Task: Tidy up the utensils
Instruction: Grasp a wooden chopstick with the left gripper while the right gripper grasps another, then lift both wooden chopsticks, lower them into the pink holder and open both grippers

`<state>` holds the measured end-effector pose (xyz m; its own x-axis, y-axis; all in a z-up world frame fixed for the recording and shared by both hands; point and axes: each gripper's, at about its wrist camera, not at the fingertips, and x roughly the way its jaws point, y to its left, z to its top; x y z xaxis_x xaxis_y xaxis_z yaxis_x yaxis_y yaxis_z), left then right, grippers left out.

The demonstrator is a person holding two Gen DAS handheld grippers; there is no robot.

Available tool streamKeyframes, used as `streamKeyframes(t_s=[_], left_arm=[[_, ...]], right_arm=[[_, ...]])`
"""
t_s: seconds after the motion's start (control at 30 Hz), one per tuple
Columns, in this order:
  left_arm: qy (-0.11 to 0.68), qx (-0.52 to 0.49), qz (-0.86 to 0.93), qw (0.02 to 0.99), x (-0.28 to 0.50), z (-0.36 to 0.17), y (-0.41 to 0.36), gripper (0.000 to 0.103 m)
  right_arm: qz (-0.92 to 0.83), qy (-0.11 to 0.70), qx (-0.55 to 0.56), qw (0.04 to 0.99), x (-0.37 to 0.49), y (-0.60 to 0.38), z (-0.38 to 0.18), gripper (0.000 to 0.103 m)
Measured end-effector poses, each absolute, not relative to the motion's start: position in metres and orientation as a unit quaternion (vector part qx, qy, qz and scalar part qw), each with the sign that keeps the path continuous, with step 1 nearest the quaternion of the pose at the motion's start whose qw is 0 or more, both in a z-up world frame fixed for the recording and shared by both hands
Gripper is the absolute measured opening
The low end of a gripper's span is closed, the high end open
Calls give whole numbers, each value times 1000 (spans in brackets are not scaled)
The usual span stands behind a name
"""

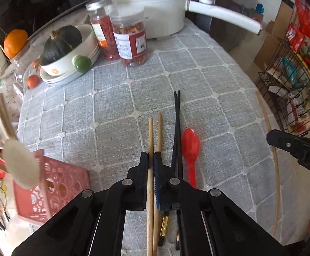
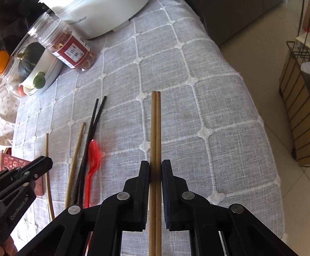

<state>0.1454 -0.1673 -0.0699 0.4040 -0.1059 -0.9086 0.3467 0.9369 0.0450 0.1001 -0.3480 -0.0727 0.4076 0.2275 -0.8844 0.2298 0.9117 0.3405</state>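
Setting: a bench [image 1: 197,64] covered by a grey quilted cloth with white stitched squares; a white pot [image 1: 146,6], two jars and a bowl holding a dark squash stand at its far edge.
Left claw [image 1: 151,160]: clamped on a single pale wooden chopstick [image 1: 150,140], which runs forward between the pads and points away from the camera.
Right claw [image 2: 155,168]: clamped on a pair of darker wooden chopsticks [image 2: 156,128], held side by side, tips even, above the cloth.
Loose utensils: a second pale chopstick [image 1: 159,132] lies just beside the held one; a pair of black chopsticks [image 1: 177,123] lies next to it, and a red plastic spoon [image 1: 190,145] is just beside those, all on the cloth.
Basket: a pink perforated basket [image 1: 54,187] sits at the bench's near-left edge, probably the place for sorted items.
Step in hand: likely lifting the single chopstick to gather it with its partner.
Doing it well: keep the grip square so the stick does not pivot; lift straight up, clear of the neighbouring stick and the black pair, so nothing rolls; hold the right claw's pair level and out of the left claw's path.
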Motion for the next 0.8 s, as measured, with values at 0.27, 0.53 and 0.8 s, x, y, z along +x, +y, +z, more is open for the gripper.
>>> streamKeyframes(t_s=[0.27,0.53,0.8], left_arm=[[445,89,-180,873,88,-6,-125,5],[338,58,-203,917,32,49,-70,5],[240,-13,-194,951,18,87,-13,5]], right_arm=[[31,486,187,853,74,-307,-29,9],[55,399,162,901,47,-266,18,9],[70,318,118,938,36,-225,46,9]])
